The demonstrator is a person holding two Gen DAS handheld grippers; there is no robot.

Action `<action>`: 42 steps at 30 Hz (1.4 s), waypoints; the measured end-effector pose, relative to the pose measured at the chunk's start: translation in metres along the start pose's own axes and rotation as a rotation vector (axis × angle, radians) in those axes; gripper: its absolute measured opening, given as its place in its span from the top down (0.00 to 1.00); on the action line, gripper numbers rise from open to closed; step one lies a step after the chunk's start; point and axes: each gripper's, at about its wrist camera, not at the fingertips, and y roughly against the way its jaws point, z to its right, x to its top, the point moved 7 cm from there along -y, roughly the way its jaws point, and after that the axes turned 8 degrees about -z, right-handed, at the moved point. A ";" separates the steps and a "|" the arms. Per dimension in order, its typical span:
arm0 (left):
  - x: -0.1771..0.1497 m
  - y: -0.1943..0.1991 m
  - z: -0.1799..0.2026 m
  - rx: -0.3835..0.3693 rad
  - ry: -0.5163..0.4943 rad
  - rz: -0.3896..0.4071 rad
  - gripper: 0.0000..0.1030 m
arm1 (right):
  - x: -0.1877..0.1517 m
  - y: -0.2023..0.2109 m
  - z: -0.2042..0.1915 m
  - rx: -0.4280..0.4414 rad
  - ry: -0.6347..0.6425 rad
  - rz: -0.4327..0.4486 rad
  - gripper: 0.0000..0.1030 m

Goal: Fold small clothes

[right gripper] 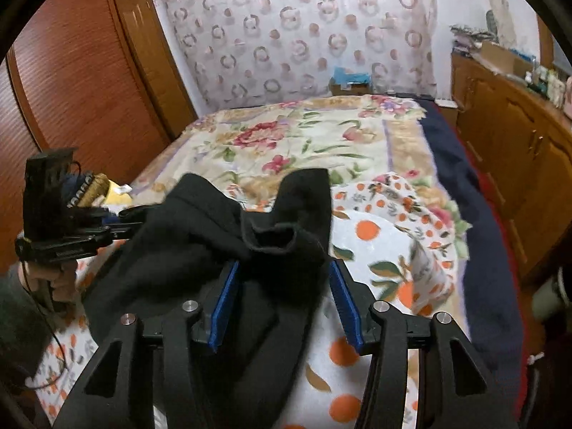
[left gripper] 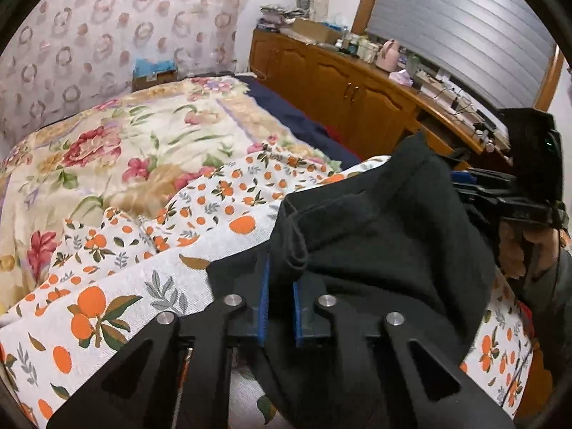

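A black garment (left gripper: 375, 221) lies bunched on an orange-print sheet (left gripper: 125, 286) at the near end of the bed. My left gripper (left gripper: 282, 275) is shut on a folded edge of it, the blue pads close together with cloth pinched between them. In the right wrist view my right gripper (right gripper: 284, 264) stands partly apart, and a thick bunch of the black garment (right gripper: 200, 221) fills the gap at its tips, with one flap standing up beyond. Each gripper shows in the other's view: the right gripper (left gripper: 461, 182) and the left gripper (right gripper: 125, 221), both reaching into the cloth.
A floral blanket (right gripper: 304, 136) covers the far bed, with a navy cover (right gripper: 464, 196) along its right side. A wooden cabinet (left gripper: 339, 89) cluttered on top runs along the right, and a wardrobe (right gripper: 71, 71) stands at the left. A person's hand (right gripper: 53, 279) holds the left gripper.
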 end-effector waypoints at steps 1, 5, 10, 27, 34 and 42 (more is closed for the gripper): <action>0.001 0.007 -0.002 0.012 0.011 0.024 0.89 | 0.003 -0.001 -0.003 0.025 0.016 -0.001 0.80; 0.003 0.024 -0.023 0.111 0.068 0.084 0.89 | 0.013 0.009 -0.003 -0.036 0.054 0.054 0.90; -0.001 0.027 -0.045 0.164 0.127 0.090 0.89 | 0.017 0.014 0.015 -0.143 -0.026 0.053 0.90; -0.026 -0.005 -0.024 0.012 0.138 -0.027 0.39 | 0.001 -0.027 0.025 -0.075 -0.057 -0.058 0.30; -0.024 -0.007 -0.012 -0.032 0.102 -0.035 0.71 | 0.004 -0.031 0.028 0.010 -0.074 -0.067 0.54; -0.026 0.043 0.003 -0.084 0.108 0.081 0.91 | 0.006 -0.013 0.007 -0.001 0.012 0.004 0.86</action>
